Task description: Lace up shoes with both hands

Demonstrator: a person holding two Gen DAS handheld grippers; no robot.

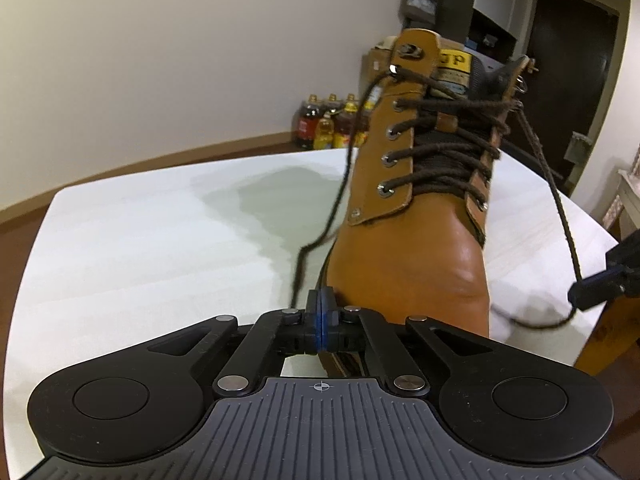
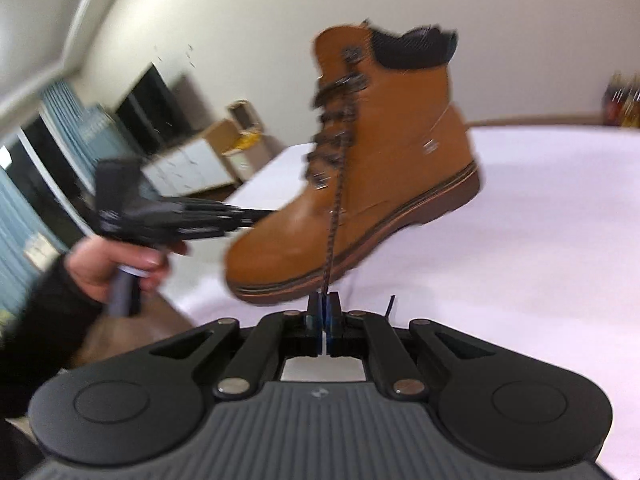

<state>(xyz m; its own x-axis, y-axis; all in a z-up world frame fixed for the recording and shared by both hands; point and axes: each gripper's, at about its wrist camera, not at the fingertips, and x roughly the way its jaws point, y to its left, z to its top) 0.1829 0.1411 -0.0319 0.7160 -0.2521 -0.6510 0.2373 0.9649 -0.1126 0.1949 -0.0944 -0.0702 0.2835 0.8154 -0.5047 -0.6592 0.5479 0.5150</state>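
Note:
A tan ankle boot (image 1: 400,248) with dark brown laces stands on the white table (image 1: 140,240), toe toward me. My left gripper (image 1: 320,306) is shut at the toe. The left lace end (image 1: 340,188) hangs from an upper eyelet and passes just left of the fingers, not visibly between the pads. In the right wrist view my right gripper (image 2: 324,304) is shut on the right lace end (image 2: 336,216), which runs taut from the boot (image 2: 392,152). That gripper (image 1: 580,294) also shows at the right edge of the left wrist view.
Several oil bottles (image 1: 332,124) stand on the floor by the far wall. Cardboard boxes (image 2: 240,128) and white cabinets sit beyond the table. A person's hand (image 2: 112,264) in a dark sleeve holds the blurred left gripper (image 2: 268,214) near the toe.

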